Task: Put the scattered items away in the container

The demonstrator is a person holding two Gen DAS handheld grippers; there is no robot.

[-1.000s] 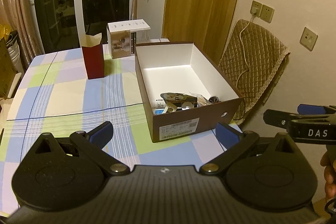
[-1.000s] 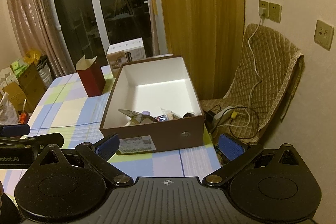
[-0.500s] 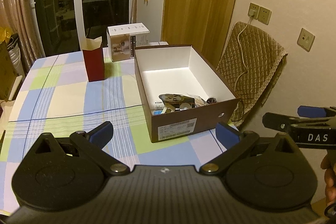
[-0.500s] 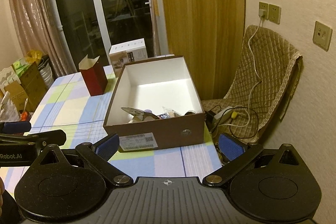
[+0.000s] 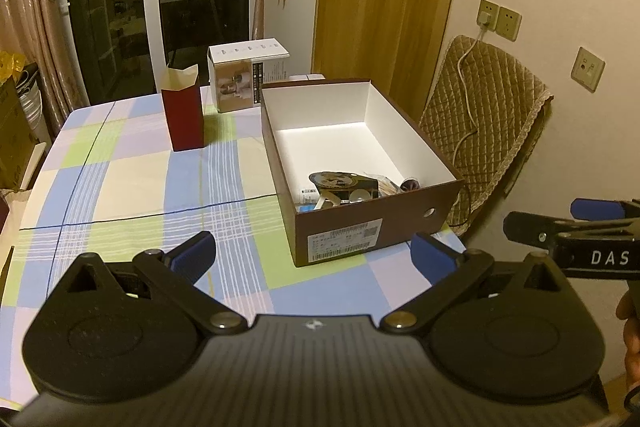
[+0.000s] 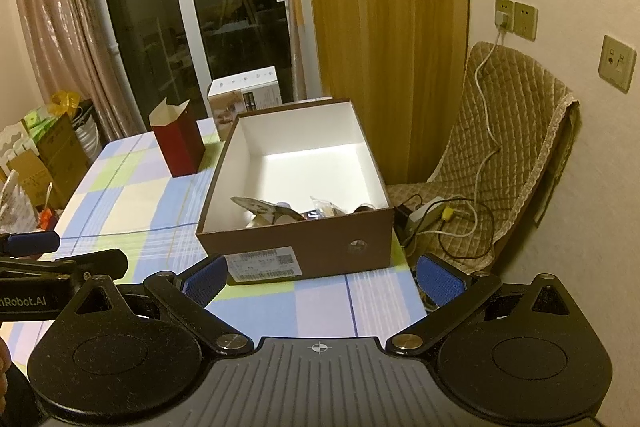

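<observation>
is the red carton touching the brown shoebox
Apart. In the left wrist view a strip of checked tablecloth shows between the red carton and the brown shoebox; the right wrist view shows the same gap.

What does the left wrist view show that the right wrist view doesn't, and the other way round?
Only the left wrist view shows the right tool at its edge. Only the right wrist view shows the cables and power strip on the quilted chair, the cartons beside the table, and the left tool. Both share the brown box holding small items, the red carton and the white box. Both tools are open and empty.
</observation>
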